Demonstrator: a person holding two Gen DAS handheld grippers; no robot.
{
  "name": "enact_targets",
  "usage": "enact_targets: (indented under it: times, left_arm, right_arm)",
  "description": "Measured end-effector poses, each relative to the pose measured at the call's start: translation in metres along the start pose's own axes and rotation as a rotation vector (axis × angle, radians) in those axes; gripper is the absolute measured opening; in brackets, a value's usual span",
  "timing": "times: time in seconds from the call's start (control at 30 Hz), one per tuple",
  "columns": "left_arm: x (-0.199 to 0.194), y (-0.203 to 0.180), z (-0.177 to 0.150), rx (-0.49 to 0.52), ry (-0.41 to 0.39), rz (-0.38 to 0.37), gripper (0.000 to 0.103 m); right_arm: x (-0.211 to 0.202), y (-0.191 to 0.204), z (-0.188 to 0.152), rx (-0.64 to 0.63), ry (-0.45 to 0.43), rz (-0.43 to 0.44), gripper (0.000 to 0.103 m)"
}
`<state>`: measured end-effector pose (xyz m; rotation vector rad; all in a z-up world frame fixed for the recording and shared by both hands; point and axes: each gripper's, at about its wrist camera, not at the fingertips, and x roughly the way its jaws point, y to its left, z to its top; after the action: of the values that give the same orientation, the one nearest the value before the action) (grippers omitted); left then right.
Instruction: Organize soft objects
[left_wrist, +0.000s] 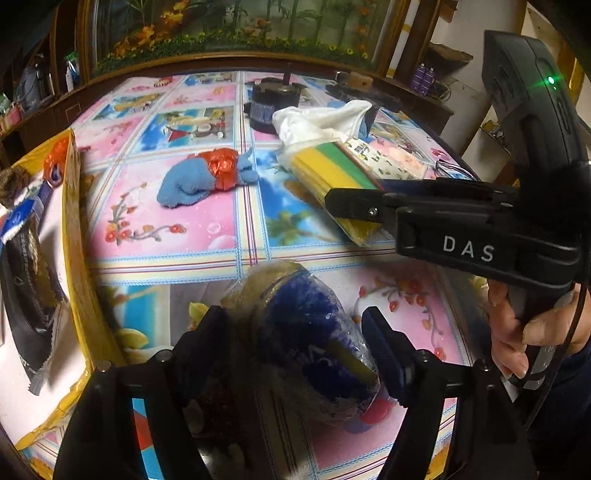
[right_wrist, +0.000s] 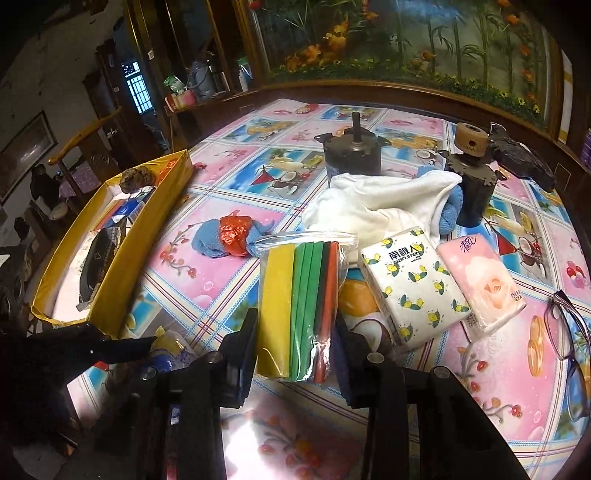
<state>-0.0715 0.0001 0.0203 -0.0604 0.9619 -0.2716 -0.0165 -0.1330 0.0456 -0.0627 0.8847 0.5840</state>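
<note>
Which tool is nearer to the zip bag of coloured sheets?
Right. The right tool has its fingers closed on the near end of the zip bag of coloured sheets. The left tool is off to its left, around a blue wrapped bundle.

Dark wooden cabinets, bamboo mural behind

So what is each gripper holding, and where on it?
Right gripper clamps the zip bag of coloured sheets at its near end. Left gripper straddles the wrapped blue duster, unclamped.
</note>
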Motion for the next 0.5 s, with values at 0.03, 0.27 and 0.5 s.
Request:
enact_targets:
  times: [0.03, 0.27, 0.5]
  left_arm:
    - [0.0, -0.001, 0.0, 0.003, -0.002, -0.003, 0.071]
    - [-0.01, 0.013, -0.003, -0.079, -0.068, -0.031, 0.066]
    - [-0.019, 0.012, -0.004, -0.078, -0.115, -0.021, 0.066]
  right_arm:
    - [-0.001, 0.0, 0.0, 0.0, -0.003, 0.0, 0.039]
    - [-0.008, -0.002, 0.0, 0.016, -0.032, 0.006, 0.039]
    - [-0.013, -0.005, 0.0, 0.042, -0.045, 0.03, 0.039]
